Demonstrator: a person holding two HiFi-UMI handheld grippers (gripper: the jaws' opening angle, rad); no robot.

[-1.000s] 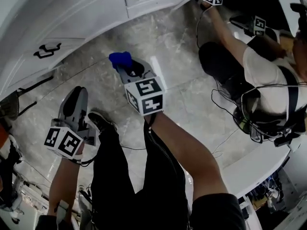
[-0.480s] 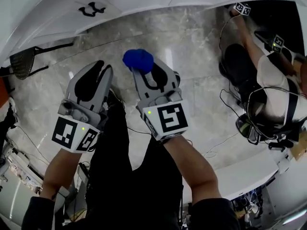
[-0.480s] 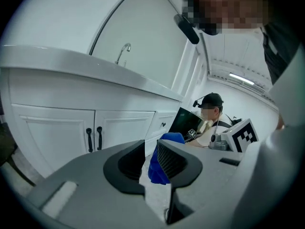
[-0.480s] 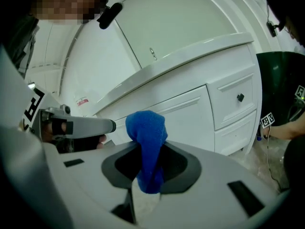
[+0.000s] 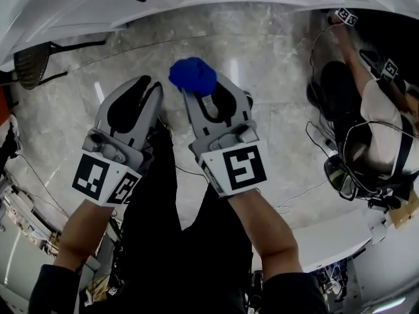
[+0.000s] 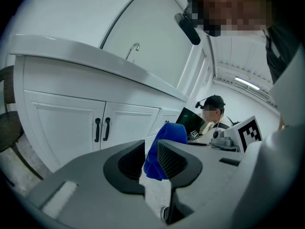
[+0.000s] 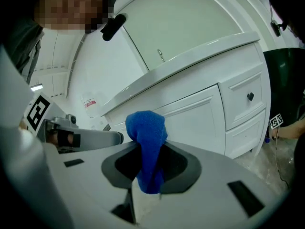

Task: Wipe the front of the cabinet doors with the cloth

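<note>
My right gripper is shut on a blue cloth, which bunches up above its tips. In the right gripper view the cloth stands pinched between the jaws. My left gripper hangs close to its left with only a narrow gap between its jaws and nothing in them. Through that gap the left gripper view shows the cloth just beyond the left gripper. The white cabinet doors with black handles stand ahead, apart from both grippers. They run along the top of the head view.
Another person sits on the marble floor at the right, holding marker-cubed grippers, with cables around. A black chair stands at the left. A white counter edge lies at lower right. White drawers flank the doors.
Both grippers have come up and forward, now side by side. The left gripper rose most, drawing level with the right. The cloth stays in the right gripper.
</note>
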